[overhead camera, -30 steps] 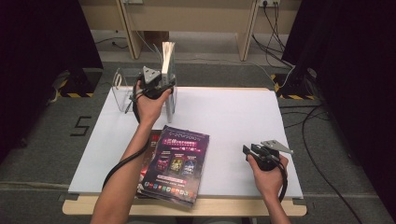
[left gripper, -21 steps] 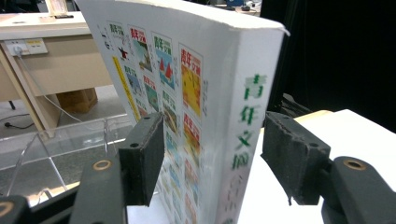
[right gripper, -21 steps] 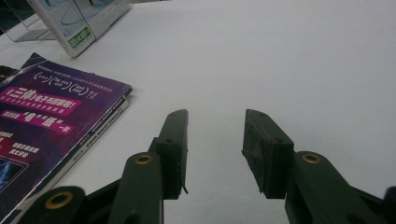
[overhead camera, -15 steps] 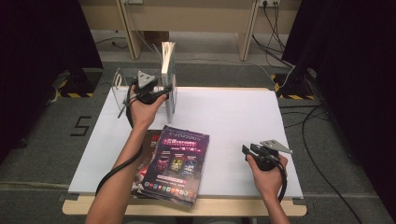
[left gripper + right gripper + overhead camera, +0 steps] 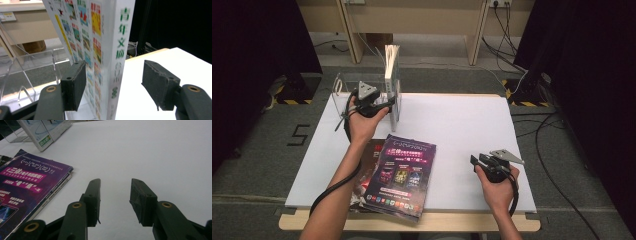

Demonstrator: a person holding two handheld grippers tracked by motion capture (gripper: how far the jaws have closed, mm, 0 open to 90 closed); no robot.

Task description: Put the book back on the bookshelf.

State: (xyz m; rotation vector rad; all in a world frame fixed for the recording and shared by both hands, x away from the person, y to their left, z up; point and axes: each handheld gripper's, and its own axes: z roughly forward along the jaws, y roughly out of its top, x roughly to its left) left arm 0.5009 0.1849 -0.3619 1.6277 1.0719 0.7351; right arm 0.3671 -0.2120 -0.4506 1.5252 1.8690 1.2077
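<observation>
**Looks like a lab recording booth to us**

We'd call this a lab or studio setup: black curtains (image 5: 257,60) on both sides, a plain white table (image 5: 452,125) on grey carpet, hazard tape (image 5: 294,101) on the floor, loose cables (image 5: 552,130) and wall sockets (image 5: 498,3) behind.

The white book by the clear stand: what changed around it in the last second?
The left gripper has just been opening its jaws, letting go of the white book, which stands upright between them at the clear stand. The hand drew back slightly toward the person. The right gripper and the magazines stayed put.
</observation>
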